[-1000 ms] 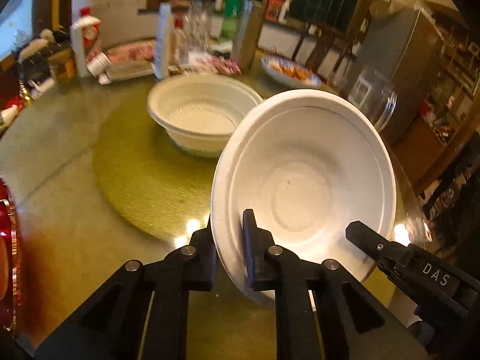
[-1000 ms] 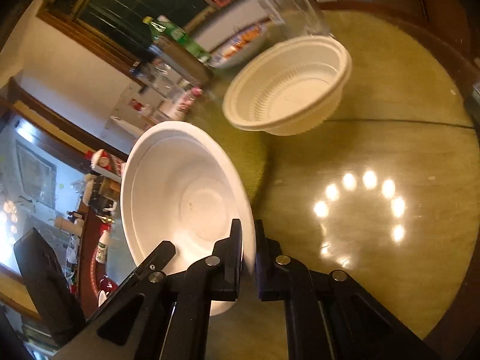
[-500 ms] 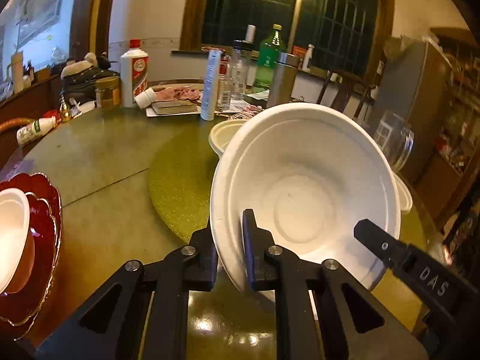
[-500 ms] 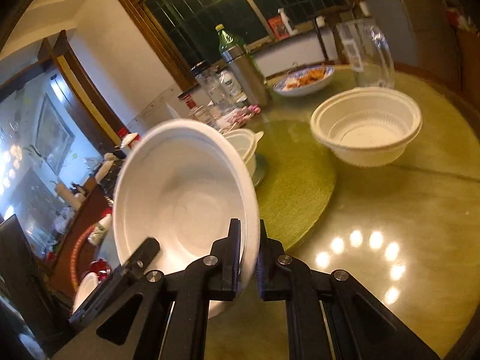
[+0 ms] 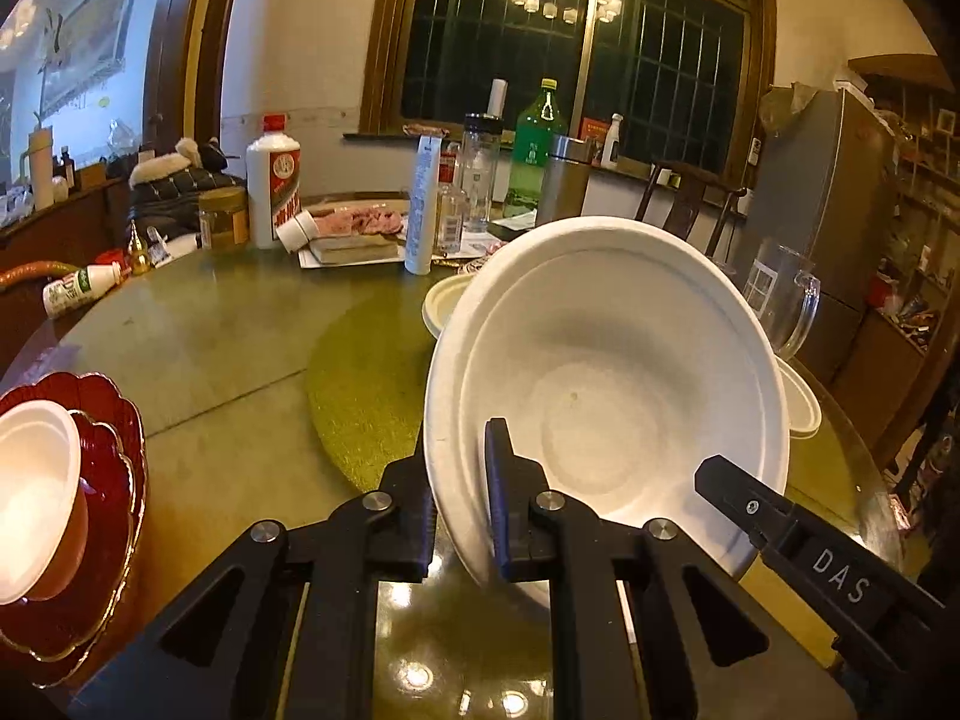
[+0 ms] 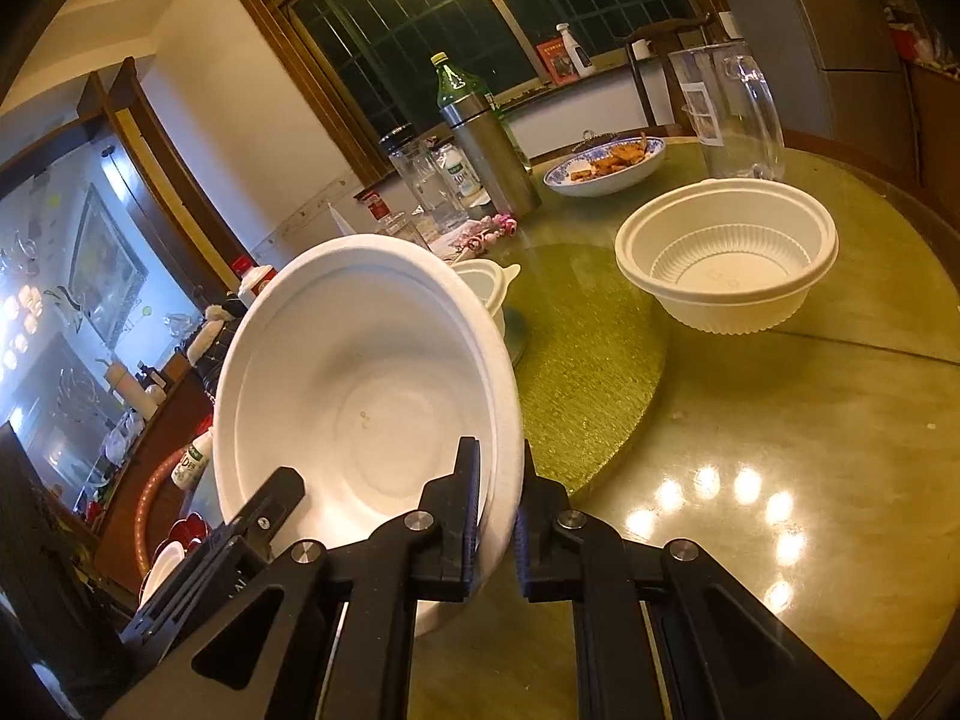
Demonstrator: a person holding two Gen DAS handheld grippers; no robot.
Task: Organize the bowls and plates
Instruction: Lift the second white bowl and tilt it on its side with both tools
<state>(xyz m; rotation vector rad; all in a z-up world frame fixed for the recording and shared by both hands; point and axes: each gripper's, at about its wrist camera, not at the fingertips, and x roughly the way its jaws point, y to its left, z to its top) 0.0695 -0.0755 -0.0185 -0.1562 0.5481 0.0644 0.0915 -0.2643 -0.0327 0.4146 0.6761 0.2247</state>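
You had L gripper (image 5: 461,498) and R gripper (image 6: 499,507) both clamped on opposite rims of the white bowl (image 5: 624,396), tilted above the table (image 5: 198,348), w/ red plates (image 5: 114,480) at left.

- The white letters "DAS" stood on the black arm of the right gripper (image 5: 744,501), at the lower right of the left wrist view.
- The white bottle with a red cap (image 5: 273,189) carried a red label with characters too small to read.
- The labels on the green bottle (image 5: 534,150) and the small white bottle lying on the tabletop (image 5: 81,288) could not be read.
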